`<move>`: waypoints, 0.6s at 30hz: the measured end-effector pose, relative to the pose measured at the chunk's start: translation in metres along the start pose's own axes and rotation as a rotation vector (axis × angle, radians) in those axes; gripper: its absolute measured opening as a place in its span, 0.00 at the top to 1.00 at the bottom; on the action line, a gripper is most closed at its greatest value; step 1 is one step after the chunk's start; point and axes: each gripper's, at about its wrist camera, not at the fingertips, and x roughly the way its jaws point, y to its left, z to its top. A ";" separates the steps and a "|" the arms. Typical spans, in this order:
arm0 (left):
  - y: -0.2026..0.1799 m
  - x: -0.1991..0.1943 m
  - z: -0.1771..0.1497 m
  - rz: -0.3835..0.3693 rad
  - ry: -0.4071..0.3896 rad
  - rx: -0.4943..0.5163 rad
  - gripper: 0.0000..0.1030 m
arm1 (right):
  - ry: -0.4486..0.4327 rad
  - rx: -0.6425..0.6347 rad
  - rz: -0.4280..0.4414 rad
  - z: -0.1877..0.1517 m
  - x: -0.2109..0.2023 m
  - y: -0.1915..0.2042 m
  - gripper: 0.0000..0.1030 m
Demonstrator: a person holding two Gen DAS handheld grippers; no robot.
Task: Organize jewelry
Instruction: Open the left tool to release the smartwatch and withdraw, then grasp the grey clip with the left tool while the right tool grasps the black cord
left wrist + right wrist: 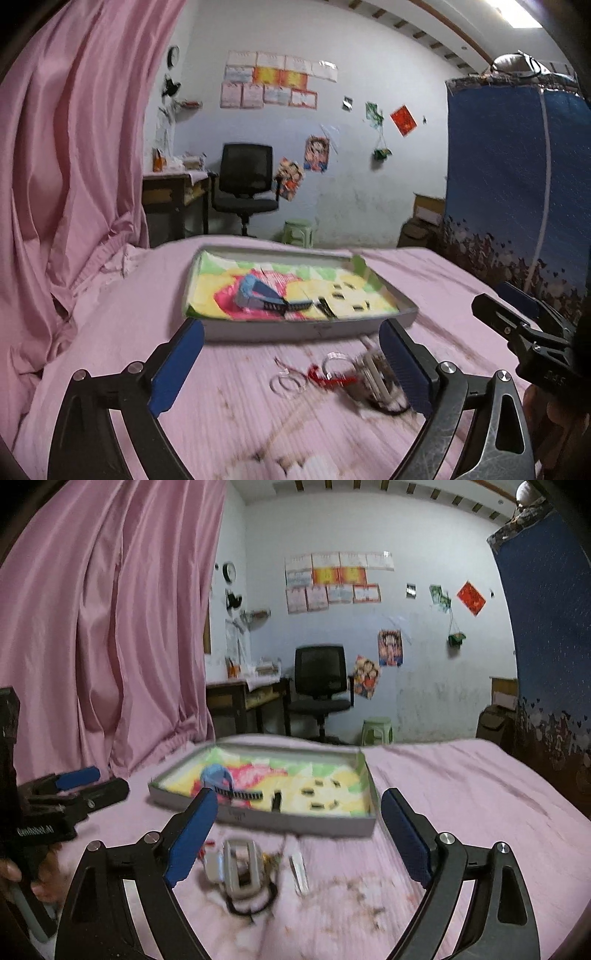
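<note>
A grey tray (306, 326) (266, 821) lined with bright patterned paper lies on the pink bed and holds a blue hair clip (255, 293) (218, 777), a black comb and small dark clips (319, 797). In front of it lies a blurred pile of jewelry: clear rings (288, 382), a red piece (325, 376), a silver watch (371, 376) (238, 867) and a pale clip (299, 871). My left gripper (291, 365) is open over the pile, empty. My right gripper (299, 834) is open just above it, with nothing held.
Pink bedsheet (461, 794) covers the work surface, with a pink curtain (74, 147) on the left. A blue fabric wardrobe (517, 184) stands on the right. Beyond the bed are a black office chair (245, 184), a desk (173, 192) and a green stool (299, 232).
</note>
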 end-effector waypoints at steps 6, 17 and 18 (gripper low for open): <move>-0.004 0.006 -0.011 -0.045 0.096 0.017 0.07 | 0.119 -0.004 0.002 -0.015 0.010 -0.011 0.16; -0.015 0.027 -0.020 -0.135 0.229 0.026 0.23 | 0.288 -0.063 0.069 -0.034 0.034 0.002 0.47; -0.015 0.030 -0.021 -0.142 0.239 0.021 0.24 | 0.300 -0.069 0.077 -0.036 0.036 0.004 0.52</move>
